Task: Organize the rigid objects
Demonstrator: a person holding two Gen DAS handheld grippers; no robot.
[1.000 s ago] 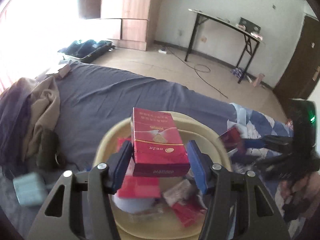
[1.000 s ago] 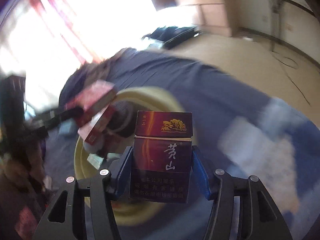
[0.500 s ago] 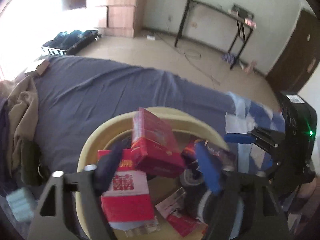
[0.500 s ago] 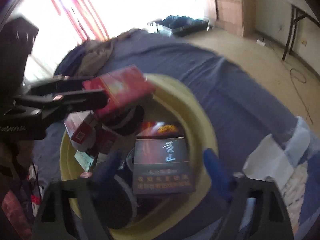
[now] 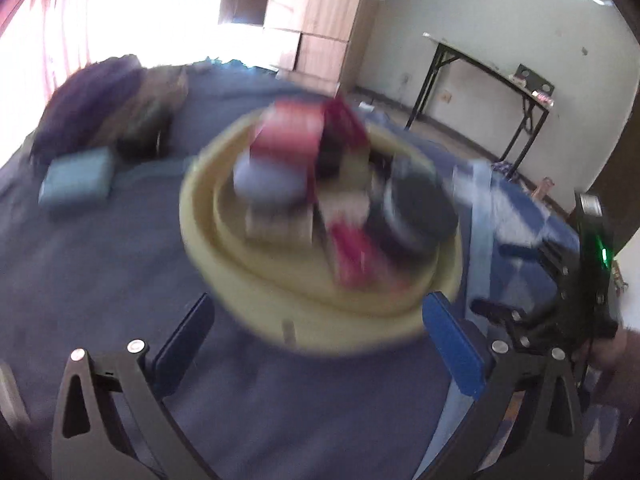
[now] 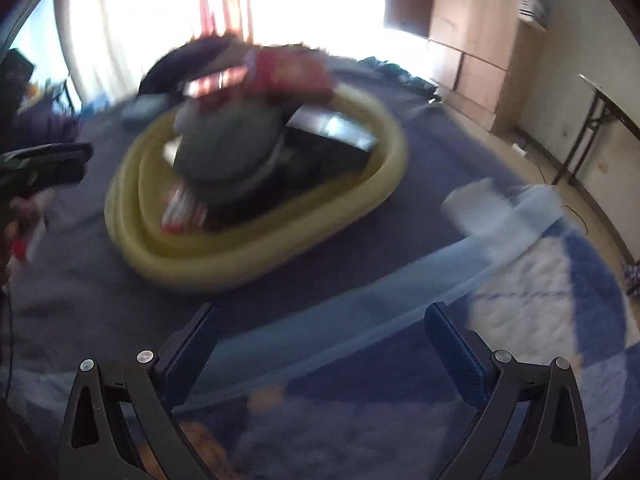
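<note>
A pale yellow round basin (image 5: 248,280) sits on the dark blue bedsheet, also in the right wrist view (image 6: 240,256). It holds several blurred things: red cigarette packs (image 5: 292,136), a dark round tin (image 5: 416,212), a dark pack (image 6: 328,132). My left gripper (image 5: 320,340) is open and empty, just short of the basin's near rim. My right gripper (image 6: 320,340) is open and empty, back from the basin over the sheet. The right gripper shows at the right in the left wrist view (image 5: 520,288), the left one at the left in the right wrist view (image 6: 48,164).
A teal case (image 5: 76,180) and a heap of clothes (image 5: 104,108) lie left of the basin. A blue-and-white quilt (image 6: 540,264) lies to its right. A black-legged table (image 5: 480,80) and wooden cabinets (image 5: 316,24) stand by the far wall.
Both grippers let go of their packs, red from the left and dark from the right, into the basin. Both have pulled back and now stand wide open.
</note>
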